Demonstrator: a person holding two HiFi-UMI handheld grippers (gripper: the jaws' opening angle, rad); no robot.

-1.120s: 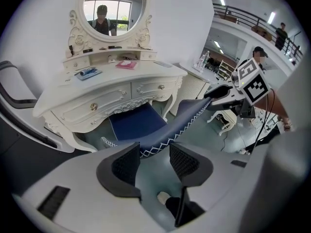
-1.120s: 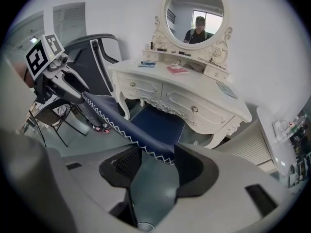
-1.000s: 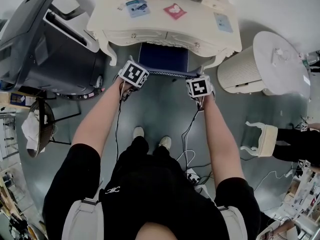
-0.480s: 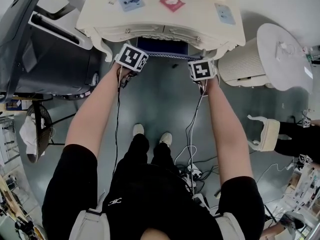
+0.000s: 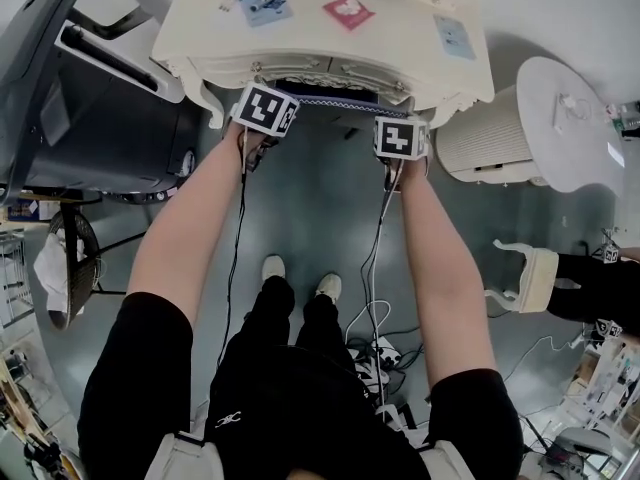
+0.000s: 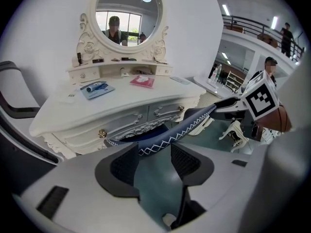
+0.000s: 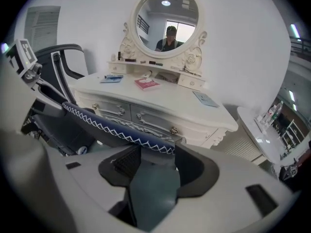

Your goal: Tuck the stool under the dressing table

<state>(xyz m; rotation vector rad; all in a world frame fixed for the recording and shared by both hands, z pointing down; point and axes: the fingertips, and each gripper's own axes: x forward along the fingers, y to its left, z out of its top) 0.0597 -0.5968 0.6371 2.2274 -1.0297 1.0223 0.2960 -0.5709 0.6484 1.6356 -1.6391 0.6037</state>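
**Stool** point(image 6: 170, 130): navy padded seat with white zigzag stitching along the rim. It sits almost wholly under the bench; in the head view only the near rim shows past the drawer front. The legs are not visible.

**Bench** point(image 5: 320, 38): cream dressing piece with carved apron, curved legs and two drawers with brass knobs point(image 6: 102, 133). It stands against a white wall. A round mirror point(image 6: 127, 14) in an ornate cream frame rises over a low shelf at the back.

**On the bench top**: a blue packet point(image 5: 266, 2) at the left, a pink-red packet point(image 5: 348, 10) near the middle and a pale blue card point(image 5: 455, 36) at the right, all well apart.

**Left tongs** point(image 6: 154, 161): jaws opening and standing wide. The stool rim runs across their tips and is not pinched between the pads. Floor shows through the gap.

**Right tongs** point(image 7: 158, 164): released, jaws apart. The rim's right end lies across the tips, and whether it touches them cannot be told.

**Position of both tongs**: both are held at arm's length at the bench's front edge, one toward each end of the seat rim.

**Floor** point(image 5: 310, 198): grey-green and smooth. The person's white shoes point(image 5: 272, 266) stand back from the bench. A tangle of cables point(image 5: 375, 343) lies beside the feet.

**Surroundings**:
- a bulky dark grey machine point(image 5: 90, 88) just left of the bench
- a white ribbed drum with a round top point(image 5: 560, 118) just right of the bench
- a small white chair point(image 5: 525, 273) further right, well apart from the stool
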